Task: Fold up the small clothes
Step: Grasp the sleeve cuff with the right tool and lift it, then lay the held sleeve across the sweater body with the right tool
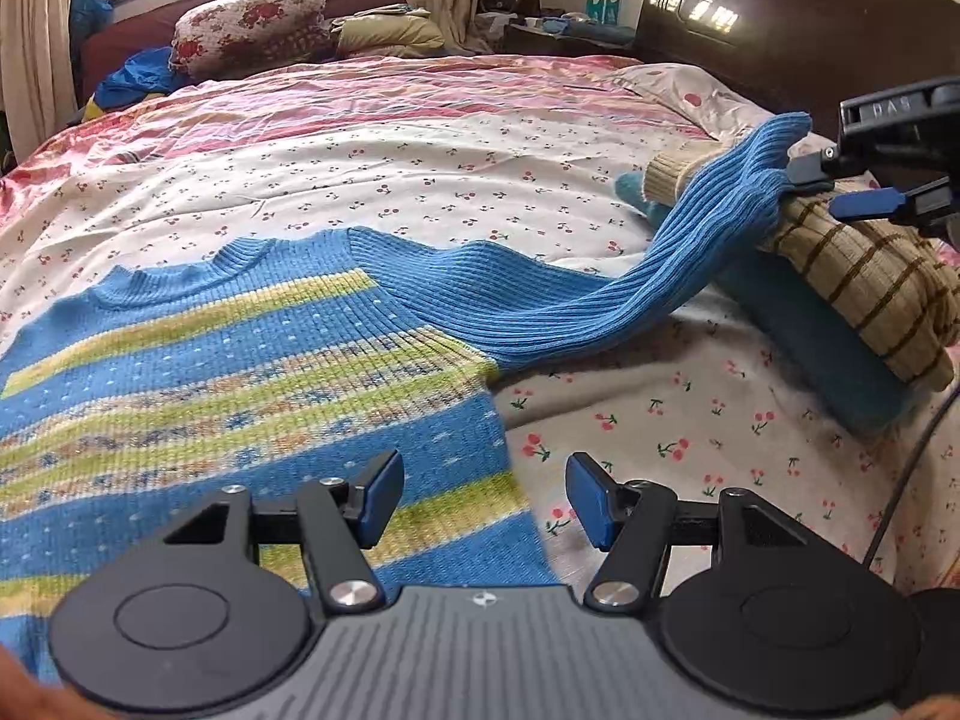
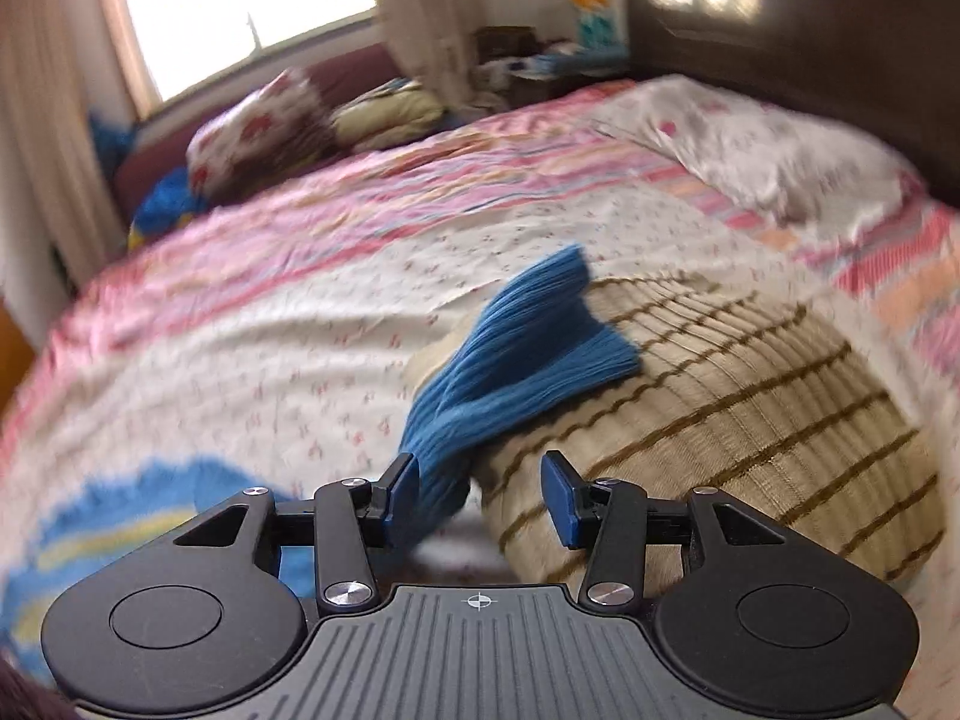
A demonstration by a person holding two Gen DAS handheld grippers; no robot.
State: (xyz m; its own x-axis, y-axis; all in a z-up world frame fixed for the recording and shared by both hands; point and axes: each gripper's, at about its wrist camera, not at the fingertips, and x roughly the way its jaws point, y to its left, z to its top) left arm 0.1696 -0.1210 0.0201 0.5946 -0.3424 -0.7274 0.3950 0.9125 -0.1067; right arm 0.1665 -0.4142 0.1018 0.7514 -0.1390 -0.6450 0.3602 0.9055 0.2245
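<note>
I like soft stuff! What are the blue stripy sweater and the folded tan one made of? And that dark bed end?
The blue stripy sweater looks like knitted yarn, soft and matte; its sleeve shows ribbed rows. The folded tan one seems the same kind of ribbed knit, with thin brown stripes. The dark bed end is probably polished wood, since window light reflects off its glossy surface.

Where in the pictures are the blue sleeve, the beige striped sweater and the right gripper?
blue sleeve [image 1: 660, 276]: left wrist view, middle of the ribbed length.
beige striped sweater [image 2: 750, 372]: right wrist view, its top side.
right gripper [image 2: 477, 495]: right wrist view, midway between its fingertips.
</note>
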